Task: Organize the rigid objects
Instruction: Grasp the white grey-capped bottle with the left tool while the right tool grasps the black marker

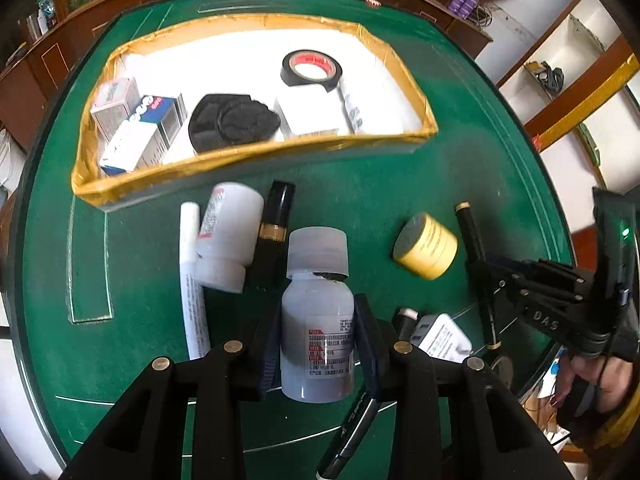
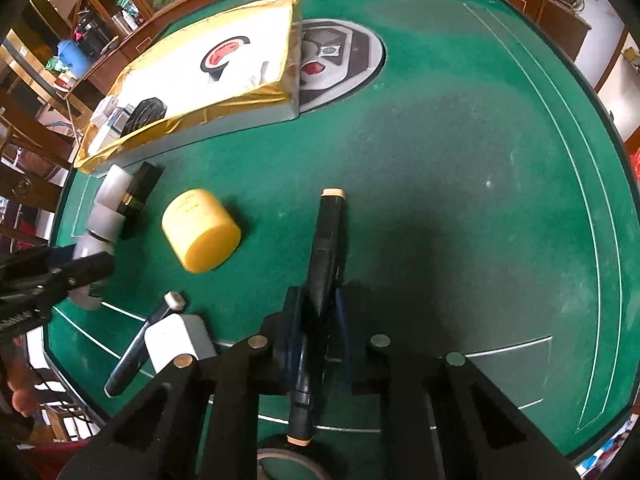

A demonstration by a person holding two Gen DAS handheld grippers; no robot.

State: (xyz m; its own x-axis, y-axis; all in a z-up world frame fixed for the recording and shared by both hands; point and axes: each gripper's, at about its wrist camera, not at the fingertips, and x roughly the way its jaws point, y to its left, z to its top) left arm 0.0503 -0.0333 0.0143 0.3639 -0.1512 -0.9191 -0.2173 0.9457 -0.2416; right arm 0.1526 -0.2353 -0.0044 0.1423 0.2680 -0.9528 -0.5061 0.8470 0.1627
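The rigid objects are partly sorted: some lie already in the shallow white tray with gold tape rim (image 1: 256,152), the others wait on the green felt surface (image 1: 360,184).

From the left wrist view, inside the tray I see two small cardboard boxes (image 1: 132,128), a black ribbed object (image 1: 234,122), a flat white box (image 1: 312,114) and a black roll of tape with red core (image 1: 312,70). Outside the tray, just before its near rim, lie a white pen-shaped tube (image 1: 192,280), a white plastic bottle on its side (image 1: 228,236) and a black tube with gold band (image 1: 274,236), close together. The left gripper (image 1: 318,344) has its fingers closed on a grey translucent bottle with white label (image 1: 318,320), at both sides of the body. A yellow cylinder jar (image 1: 426,246) lies well apart to the right, and a white charger block (image 1: 440,336) lies near the fingers.

From the right wrist view, the right gripper (image 2: 318,320) holds a long black pen with cream ends (image 2: 326,256) between its narrow fingers. The yellow jar (image 2: 200,236), the white charger (image 2: 176,338) and a dark marker (image 2: 138,350) beside it remain on the surface.

I judge the task about half done; at least eight things are still outside the tray.
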